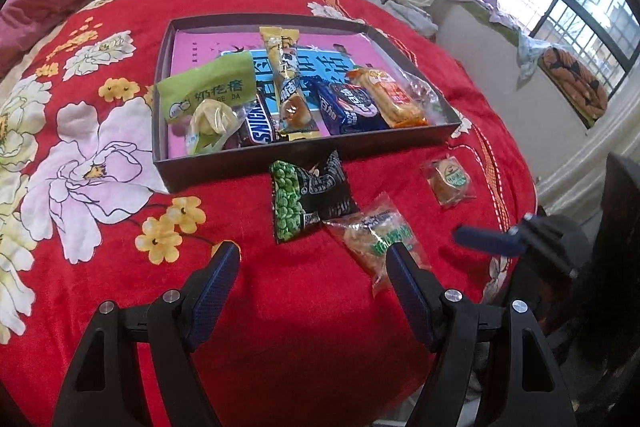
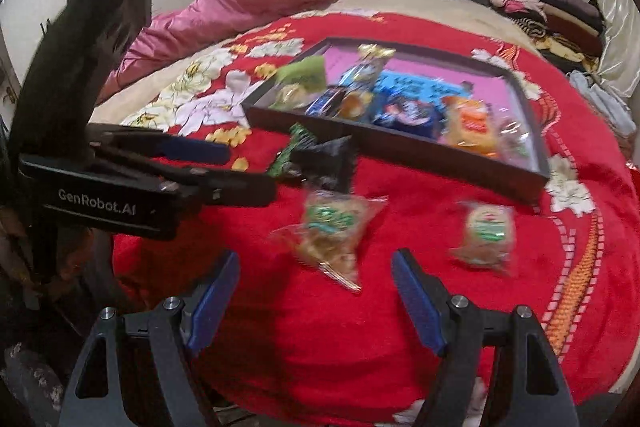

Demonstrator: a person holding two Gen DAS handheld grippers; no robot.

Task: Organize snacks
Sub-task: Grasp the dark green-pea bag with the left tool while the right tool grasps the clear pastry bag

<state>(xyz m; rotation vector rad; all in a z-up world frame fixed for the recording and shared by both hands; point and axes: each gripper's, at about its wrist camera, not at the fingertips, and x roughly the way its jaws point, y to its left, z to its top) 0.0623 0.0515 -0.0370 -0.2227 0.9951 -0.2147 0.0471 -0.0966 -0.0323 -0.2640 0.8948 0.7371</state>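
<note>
Three snacks are still lying loose on the red floral plush blanket [image 1: 280, 307], just in front of the near wall of the shallow dark rectangular cardboard tray [image 1: 256, 169] that is already holding the other packets. Going left to right in the left wrist view, the first is the black-and-green foil pea packet [image 1: 310, 197], lying almost against the tray wall, its long axis running from the tray towards the camera with a slight tilt. Next is the clear crinkly cellophane packet with a green label [image 1: 378, 237], lying diagonally, its far end touching the pea packet and its near end reaching under the right finger of the left gripper [image 1: 314, 267], whose jaws are standing open with nothing between them. So this packet is sitting just ahead and right of that gripper's centre line. The small round clear-wrapped cake with a green sticker [image 1: 450, 181] is lying well apart to the right. The right gripper [image 2: 316, 277] is also standing open and empty, and the cellophane packet [image 2: 330, 235] is lying straight ahead between its fingers; the right wrist view is blurred, so its axis there is probably slanted, and either hand looks about equally near.
</note>
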